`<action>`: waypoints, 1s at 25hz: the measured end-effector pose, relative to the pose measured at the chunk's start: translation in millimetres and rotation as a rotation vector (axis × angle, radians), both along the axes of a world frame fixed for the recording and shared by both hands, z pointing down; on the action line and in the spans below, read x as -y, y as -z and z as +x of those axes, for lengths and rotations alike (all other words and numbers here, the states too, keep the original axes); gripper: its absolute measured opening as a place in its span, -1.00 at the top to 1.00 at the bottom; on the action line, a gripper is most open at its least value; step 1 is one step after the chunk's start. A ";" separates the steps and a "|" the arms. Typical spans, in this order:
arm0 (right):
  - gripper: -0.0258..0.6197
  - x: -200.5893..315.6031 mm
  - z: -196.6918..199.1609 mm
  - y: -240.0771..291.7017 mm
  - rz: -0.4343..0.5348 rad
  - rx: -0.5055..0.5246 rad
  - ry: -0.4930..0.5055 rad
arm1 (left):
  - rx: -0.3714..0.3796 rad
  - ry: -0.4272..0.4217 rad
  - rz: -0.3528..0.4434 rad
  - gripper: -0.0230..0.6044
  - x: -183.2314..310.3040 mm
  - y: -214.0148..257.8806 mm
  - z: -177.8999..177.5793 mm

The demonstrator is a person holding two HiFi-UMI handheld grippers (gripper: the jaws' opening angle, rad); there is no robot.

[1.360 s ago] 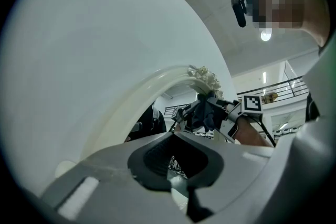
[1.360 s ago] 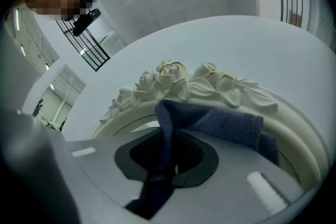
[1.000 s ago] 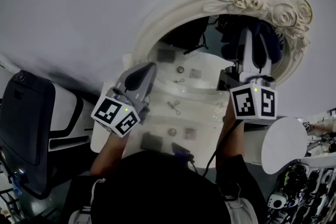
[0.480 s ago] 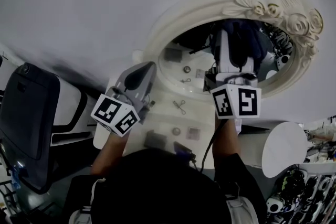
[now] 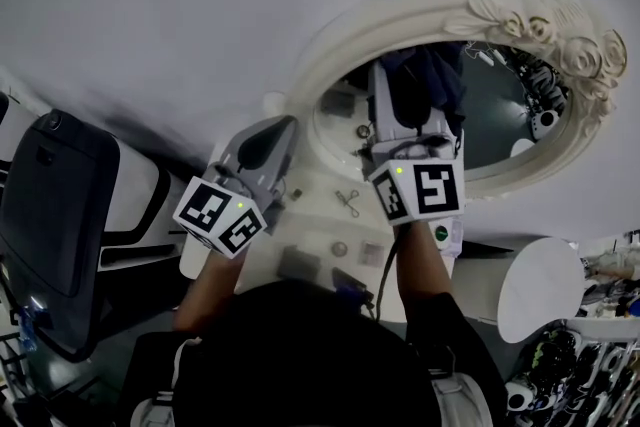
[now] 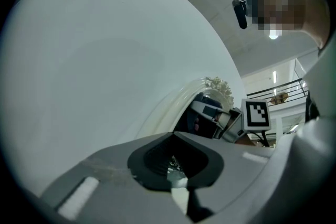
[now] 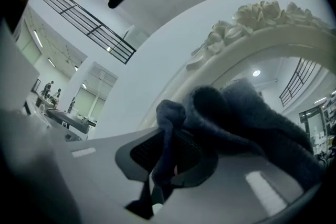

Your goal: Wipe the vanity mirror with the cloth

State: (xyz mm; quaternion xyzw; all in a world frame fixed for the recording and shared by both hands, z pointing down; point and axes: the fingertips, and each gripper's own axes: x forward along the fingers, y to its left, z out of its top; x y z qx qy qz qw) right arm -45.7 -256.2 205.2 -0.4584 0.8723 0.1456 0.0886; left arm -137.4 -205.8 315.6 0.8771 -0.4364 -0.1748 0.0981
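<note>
Clamping cloth (image 5: pixel 428 75) in right tool (image 5: pixel 412 115), up at left part of mirror (image 5: pixel 495 125), most of it lying rightward along its long axis; holding left tool (image 5: pixel 281 127) closed, empty, beside frame (image 5: pixel 335 45), farther off.

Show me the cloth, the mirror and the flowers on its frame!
cloth (image 7: pixel 236 113): right gripper view, on its fuzzy blue middle.
mirror (image 5: pixel 497 122): head view, on the bare glass.
flowers (image 5: pixel 577 55): head view, on a carved rose at the frame's top.

No readable words or numbers; only square black-and-white markers on the left gripper (image 5: pixel 285 127) and right gripper (image 5: pixel 412 75) cubes.
</note>
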 end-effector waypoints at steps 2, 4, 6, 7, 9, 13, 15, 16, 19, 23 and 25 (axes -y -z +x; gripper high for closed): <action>0.78 1.4 -9.1 -12.6 -0.016 -0.001 0.013 | -0.004 0.018 0.004 0.92 -0.5 1.6 -6.3; 0.78 1.8 -11.3 -18.8 -0.023 0.006 0.021 | -0.005 0.034 0.008 0.92 -2.0 3.9 -12.3; 0.78 2.3 -11.4 -19.8 -0.027 0.007 0.030 | -0.004 0.048 0.013 0.92 -5.0 6.2 -16.7; 0.78 2.1 -11.5 -19.6 -0.028 0.008 0.035 | -0.006 0.054 0.013 0.92 -7.4 6.9 -18.1; 0.77 -0.1 -11.4 -19.6 -0.035 0.012 0.047 | -0.009 0.059 0.011 0.92 -13.7 7.5 -18.8; 0.77 -11.7 -11.7 -22.6 -0.043 0.022 0.067 | 0.004 0.057 0.024 0.92 -27.8 11.8 -15.4; 0.77 -20.9 -10.1 -24.1 -0.040 0.028 0.066 | 0.003 0.058 0.027 0.92 -35.3 14.0 -13.3; 0.77 -26.2 -8.2 -24.6 -0.041 0.036 0.065 | 0.003 0.055 0.028 0.92 -39.2 14.6 -12.0; 0.77 -42.4 0.5 -23.4 -0.039 0.075 0.054 | -0.001 0.041 0.032 0.92 -48.6 16.4 -7.7; 0.77 -62.0 20.1 -22.7 -0.037 0.132 0.027 | -0.001 0.007 0.025 0.92 -55.1 16.2 5.9; 0.77 -71.1 35.1 -24.4 -0.038 0.156 -0.004 | 0.008 -0.027 0.022 0.92 -56.7 15.2 17.0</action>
